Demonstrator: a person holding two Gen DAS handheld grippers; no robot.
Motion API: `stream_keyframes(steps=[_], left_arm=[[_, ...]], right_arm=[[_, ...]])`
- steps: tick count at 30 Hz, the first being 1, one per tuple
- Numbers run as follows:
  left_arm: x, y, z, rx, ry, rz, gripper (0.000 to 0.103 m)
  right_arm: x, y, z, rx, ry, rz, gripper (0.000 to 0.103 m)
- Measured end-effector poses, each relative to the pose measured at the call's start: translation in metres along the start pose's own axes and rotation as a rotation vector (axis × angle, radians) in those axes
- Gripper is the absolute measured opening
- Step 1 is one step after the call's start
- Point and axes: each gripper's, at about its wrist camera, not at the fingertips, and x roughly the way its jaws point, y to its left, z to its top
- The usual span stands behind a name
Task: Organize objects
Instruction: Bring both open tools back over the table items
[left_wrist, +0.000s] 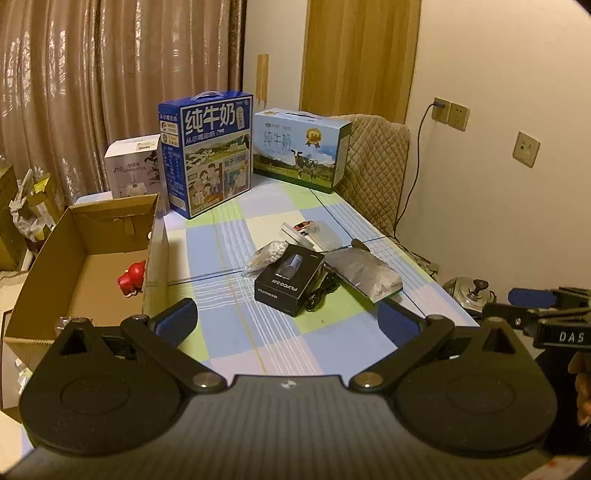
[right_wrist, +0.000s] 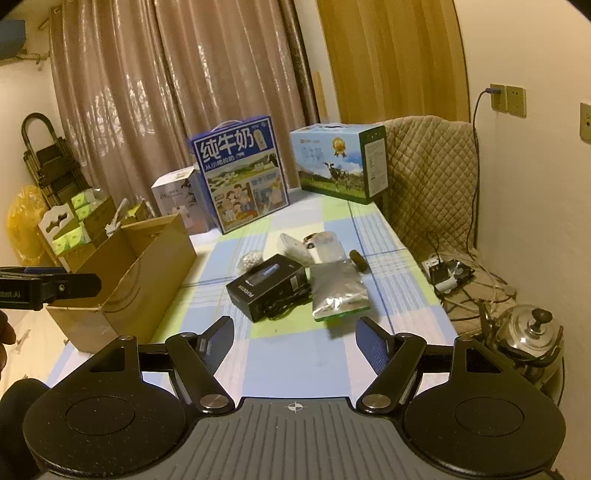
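A heap of small items lies mid-table: a black FLYCO box, a silver foil pouch, a clear bag of white beads, a black cable, a white box and a small red toy car. An open cardboard box at the table's left holds a red figurine. My left gripper is open and empty, short of the heap. My right gripper is open and empty, also short of the heap.
Two milk cartons and a white appliance box stand at the table's far end. A quilted chair and a steel kettle are on the right. Boxes and a folded trolley stand at the left.
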Motion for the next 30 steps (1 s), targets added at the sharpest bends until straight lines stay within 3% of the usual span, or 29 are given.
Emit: stream_keyframes(steps=[13,21,30], left_arm=[[0.063,-0.003,0.014,0.059,0.007,0.035,0.102],[0.142,0.003,0.005,0.022,0.083,0.032,0.101],[0.225,0.013,0.004,0.056,0.132,0.025,0.100]], right_arm=[[0.051,-0.016,0.026,-0.070,0.025,-0.012,0.070],[0.131,-0.033,0.042,-0.104,0.073,-0.012,0.070],[0.228,-0.043,0.031,-0.193,0.140,-0.056,0.073]])
